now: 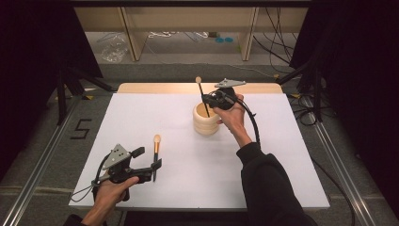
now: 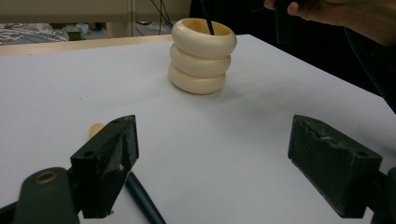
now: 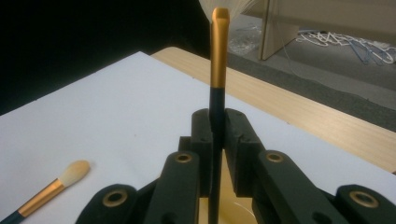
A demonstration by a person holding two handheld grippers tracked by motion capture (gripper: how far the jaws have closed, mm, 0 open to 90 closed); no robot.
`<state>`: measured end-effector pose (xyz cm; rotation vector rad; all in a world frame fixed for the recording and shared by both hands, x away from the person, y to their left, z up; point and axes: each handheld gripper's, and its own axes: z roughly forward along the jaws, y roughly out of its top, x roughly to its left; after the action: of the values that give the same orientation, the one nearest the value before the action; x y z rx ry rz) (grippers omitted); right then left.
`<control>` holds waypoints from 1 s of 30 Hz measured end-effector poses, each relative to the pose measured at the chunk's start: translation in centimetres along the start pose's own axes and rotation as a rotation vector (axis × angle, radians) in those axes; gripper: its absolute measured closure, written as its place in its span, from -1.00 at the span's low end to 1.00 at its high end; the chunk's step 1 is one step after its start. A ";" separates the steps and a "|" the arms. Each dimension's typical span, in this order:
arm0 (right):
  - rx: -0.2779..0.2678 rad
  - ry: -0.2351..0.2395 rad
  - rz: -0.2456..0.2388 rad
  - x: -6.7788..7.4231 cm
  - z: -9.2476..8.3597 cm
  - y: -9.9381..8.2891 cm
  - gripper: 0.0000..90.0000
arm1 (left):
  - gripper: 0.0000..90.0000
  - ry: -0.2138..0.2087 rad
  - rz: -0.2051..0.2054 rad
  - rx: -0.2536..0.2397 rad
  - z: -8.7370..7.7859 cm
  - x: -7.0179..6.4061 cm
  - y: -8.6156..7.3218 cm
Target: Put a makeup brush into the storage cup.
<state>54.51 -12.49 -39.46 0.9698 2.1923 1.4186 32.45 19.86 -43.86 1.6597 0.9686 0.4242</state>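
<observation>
A cream ribbed cup [image 1: 206,121] [image 2: 201,56] stands mid-table. Just above its rim, my right gripper [image 1: 207,98] [image 3: 217,126] is shut on the dark handle of a makeup brush [image 1: 202,92] [image 3: 218,56]. That brush stands upright, bristles up, with its lower end inside the cup [image 3: 233,211]. A second brush [image 1: 156,147] [image 2: 140,198] [image 3: 46,193], gold-collared with a pale tip, lies flat on the white table. My left gripper [image 1: 148,158] [image 2: 219,158] is open low over the table, and this brush's handle passes under one of its jaws.
The white tabletop [image 1: 155,117] has a wooden strip [image 1: 155,87] along its far edge. Beyond it are shelf legs and cables on the floor. Dark tripods stand at both sides. The person's right hand [image 2: 336,14] hovers by the cup.
</observation>
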 end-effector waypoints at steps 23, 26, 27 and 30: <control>0.021 -0.010 0.007 0.0 0.6 -1.2 0.85 | -0.64 0.000 -0.001 0.000 0.0 0.0 0.0; 0.030 -0.006 0.015 0.0 0.7 -1.3 0.85 | -0.64 0.001 -0.002 0.001 0.0 0.0 0.0; 0.030 -0.006 0.015 0.0 0.7 -1.3 0.85 | -0.64 0.001 -0.001 0.001 0.0 0.0 0.0; 0.042 -0.013 0.016 -0.1 0.8 -1.7 0.85 | -0.64 0.000 -0.004 0.000 0.0 0.0 0.0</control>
<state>54.47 -12.49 -41.33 1.0101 2.2180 1.3741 32.45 19.83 -43.88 1.6577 0.9723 0.4215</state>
